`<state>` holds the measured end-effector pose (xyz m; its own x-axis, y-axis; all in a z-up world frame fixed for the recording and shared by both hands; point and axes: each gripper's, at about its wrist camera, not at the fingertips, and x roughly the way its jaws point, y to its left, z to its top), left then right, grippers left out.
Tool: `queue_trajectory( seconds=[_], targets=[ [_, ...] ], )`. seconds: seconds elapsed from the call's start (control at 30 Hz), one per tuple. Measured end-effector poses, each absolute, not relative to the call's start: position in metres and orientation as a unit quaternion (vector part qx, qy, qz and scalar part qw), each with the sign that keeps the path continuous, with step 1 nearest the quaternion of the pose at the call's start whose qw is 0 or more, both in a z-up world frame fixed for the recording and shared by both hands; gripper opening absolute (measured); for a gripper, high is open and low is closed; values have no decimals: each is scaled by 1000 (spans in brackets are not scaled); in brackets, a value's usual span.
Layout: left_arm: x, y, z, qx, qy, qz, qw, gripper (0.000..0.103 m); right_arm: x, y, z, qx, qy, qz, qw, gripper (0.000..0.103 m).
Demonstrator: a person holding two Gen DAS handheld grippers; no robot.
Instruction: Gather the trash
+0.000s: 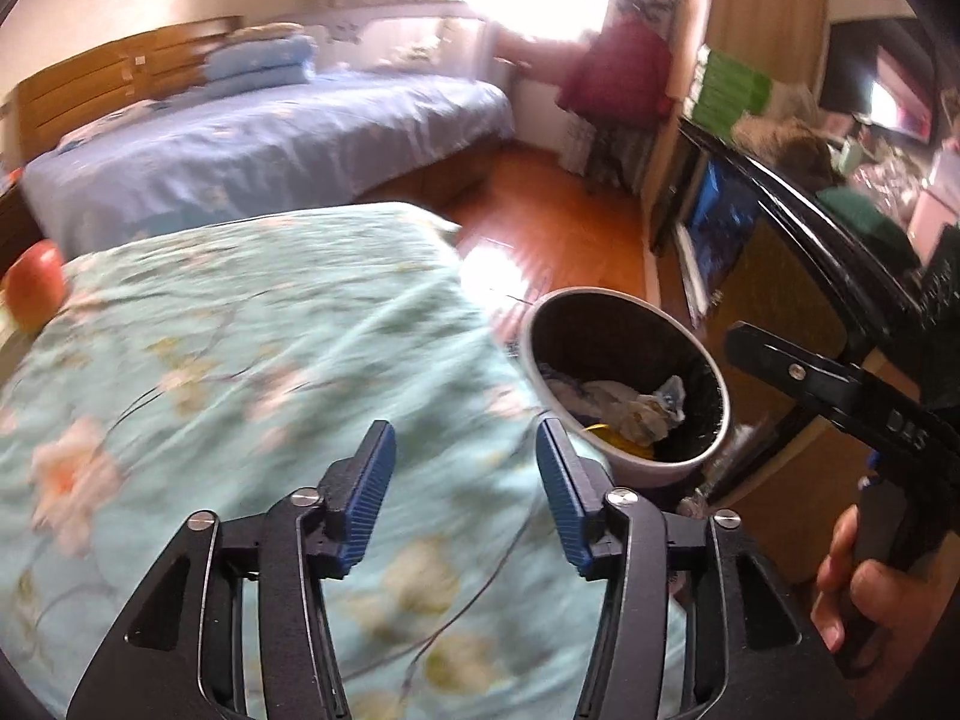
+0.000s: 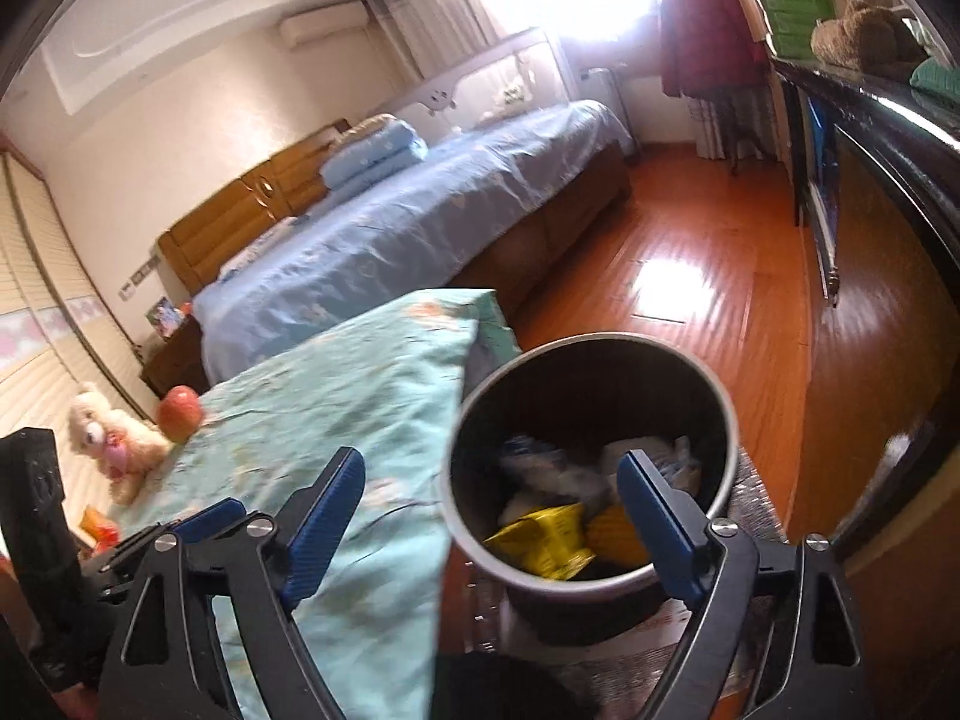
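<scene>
Trash bin (image 2: 591,456) sits between the parted right tongs (image 2: 492,498).

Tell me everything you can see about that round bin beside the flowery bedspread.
The trash bin is a round, upright, open-topped can with a pale rim and dark inner wall, possibly a liner. It stands beside the corner of the teal floral bedspread, near the wooden floor. Inside lie a yellow wrapper, crumpled whitish paper and bluish scraps. The right gripper hangs over it, jaws open and empty; whether anything touches its rim is unclear.
</scene>
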<state>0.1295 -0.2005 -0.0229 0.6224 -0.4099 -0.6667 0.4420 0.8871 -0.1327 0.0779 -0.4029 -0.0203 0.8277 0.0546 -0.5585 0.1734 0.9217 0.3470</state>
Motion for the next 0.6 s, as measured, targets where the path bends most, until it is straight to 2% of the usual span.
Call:
queue_trajectory(
  seconds=[0.4, 0.43, 0.5, 0.53, 0.57, 0.6],
  targets=[
    [77, -114, -5, -12, 298, -166, 940, 54, 40, -329, 3, 131, 244, -11, 961, 92],
    [70, -108, -1, -14, 287, -161, 944, 58, 37, -325, 5, 126, 239, -10, 963, 92],
    [59, -98, 4, -12, 263, -143, 954, 74, 30, -313, 15, 108, 218, -9, 970, 103],
    [55, -93, 7, -13, 250, -132, 959, 89, 26, -307, 18, 97, 207, -12, 973, 103],
    [52, -90, 8, -14, 241, -123, 963, 97, 25, -303, 19, 90, 201, -13, 975, 103],
    [47, -85, 10, -16, 227, -112, 967, 98, 25, -298, 18, 82, 198, -15, 977, 103]
  ],
)
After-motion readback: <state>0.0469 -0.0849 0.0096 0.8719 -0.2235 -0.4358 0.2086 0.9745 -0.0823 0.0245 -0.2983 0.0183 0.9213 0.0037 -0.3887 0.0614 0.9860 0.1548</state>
